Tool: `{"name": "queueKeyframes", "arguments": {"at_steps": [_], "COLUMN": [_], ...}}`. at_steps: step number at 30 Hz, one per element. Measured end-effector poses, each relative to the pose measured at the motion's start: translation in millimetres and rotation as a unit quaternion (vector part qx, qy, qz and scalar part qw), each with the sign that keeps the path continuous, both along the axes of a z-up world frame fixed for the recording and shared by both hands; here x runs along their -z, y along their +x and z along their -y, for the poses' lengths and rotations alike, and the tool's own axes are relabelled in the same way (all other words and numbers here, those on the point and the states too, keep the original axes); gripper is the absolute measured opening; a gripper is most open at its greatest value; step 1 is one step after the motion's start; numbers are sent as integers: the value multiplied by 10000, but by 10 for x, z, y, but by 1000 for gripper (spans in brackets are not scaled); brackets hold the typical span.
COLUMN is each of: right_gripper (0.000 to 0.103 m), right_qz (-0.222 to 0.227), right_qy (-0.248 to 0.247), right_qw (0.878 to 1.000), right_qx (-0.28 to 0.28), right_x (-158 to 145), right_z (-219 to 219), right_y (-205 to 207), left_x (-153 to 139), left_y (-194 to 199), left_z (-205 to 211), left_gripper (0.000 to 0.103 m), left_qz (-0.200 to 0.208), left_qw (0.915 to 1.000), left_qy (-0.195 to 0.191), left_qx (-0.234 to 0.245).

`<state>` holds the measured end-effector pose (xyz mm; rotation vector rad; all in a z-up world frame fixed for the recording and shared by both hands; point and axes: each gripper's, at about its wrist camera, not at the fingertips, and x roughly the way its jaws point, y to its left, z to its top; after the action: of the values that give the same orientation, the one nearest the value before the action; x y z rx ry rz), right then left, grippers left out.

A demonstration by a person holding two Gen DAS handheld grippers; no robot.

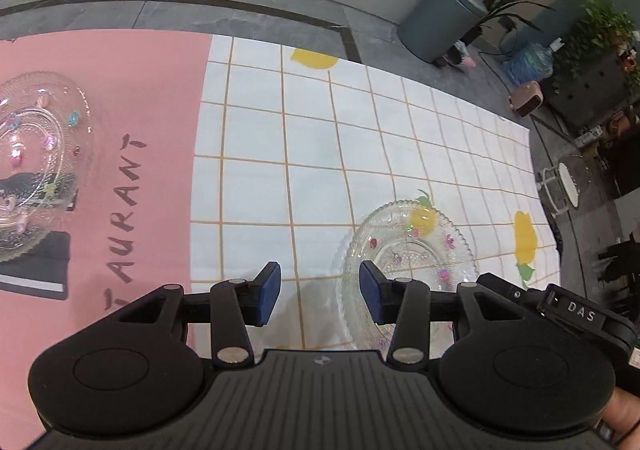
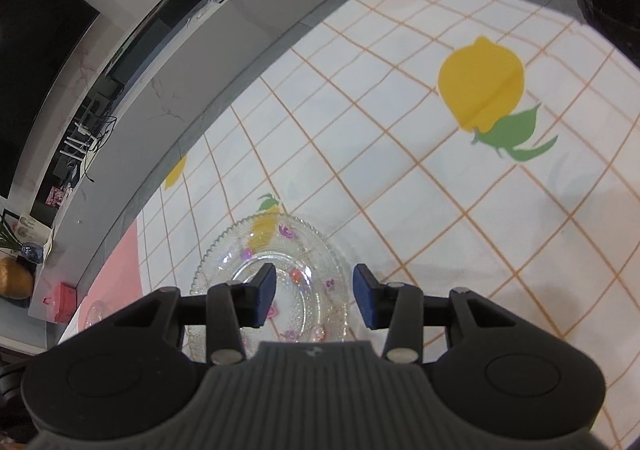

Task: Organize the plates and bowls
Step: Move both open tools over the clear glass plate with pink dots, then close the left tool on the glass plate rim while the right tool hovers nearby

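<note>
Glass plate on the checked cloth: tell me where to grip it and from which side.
Grip the glass plate by its raised beaded rim, nearest edge, coming down from above and behind. It lies flat on the checked cloth, so only the upturned rim offers pads a bite. The right gripper hangs open over it.

Glass plate (image 1: 408,266) on checked cloth (image 1: 320,138), at 1 o'clock of left gripper (image 1: 319,292). Stacked dishes (image 1: 36,154) at 10 o'clock, on the mat (image 1: 152,98).
</note>
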<state>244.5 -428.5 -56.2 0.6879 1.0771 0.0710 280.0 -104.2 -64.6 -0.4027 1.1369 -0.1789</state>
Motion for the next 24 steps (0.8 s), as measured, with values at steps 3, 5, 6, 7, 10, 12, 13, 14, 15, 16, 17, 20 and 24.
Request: {"name": "queueKeyframes", "arguments": {"at_steps": [3,5,6,7,10,12,13,14,15,16,17,20,24], "right_gripper": [43,43,43,43,43,43,43,43,43,43,43,43,43], "right_qz": [-29,-74,-77,-46,-35,-35,-35,-33,-31,-32,-32,-8,-19], "right_qy": [-50,-45,-39,-15,128,234,267,278,276,290,307,253,375], "right_qw": [10000,9999,9999,9999,9999,9997,9996,9995,9995,9994,9994,9996,9993], "right_qx": [-76,-97,-102,-96,0,70,100,136,171,185,183,118,38], "right_x": [49,89,102,106,128,145,150,156,157,162,163,155,168], "right_z": [-46,-62,-68,-70,-37,-17,-3,20,36,40,44,18,0], "right_y": [23,34,30,24,16,18,16,18,16,19,20,23,7], "left_x": [42,71,88,100,157,158,160,164,165,166,167,177,199], "left_y": [27,51,64,74,98,93,90,92,92,91,90,80,47], "left_z": [54,96,115,124,148,147,145,146,144,143,144,160,227], "left_gripper": [52,52,52,52,52,52,52,52,52,52,52,46,35], "left_qz": [21,19,14,14,19,83,108,123,131,135,140,152,122], "left_qw": [10000,10000,10000,10000,10000,10000,9999,9999,9999,9999,9999,9998,9995], "left_qy": [28,46,65,79,64,18,3,-1,-1,-5,-7,-45,-152], "left_qx": [-26,3,20,31,21,0,4,10,17,23,33,114,251]}}
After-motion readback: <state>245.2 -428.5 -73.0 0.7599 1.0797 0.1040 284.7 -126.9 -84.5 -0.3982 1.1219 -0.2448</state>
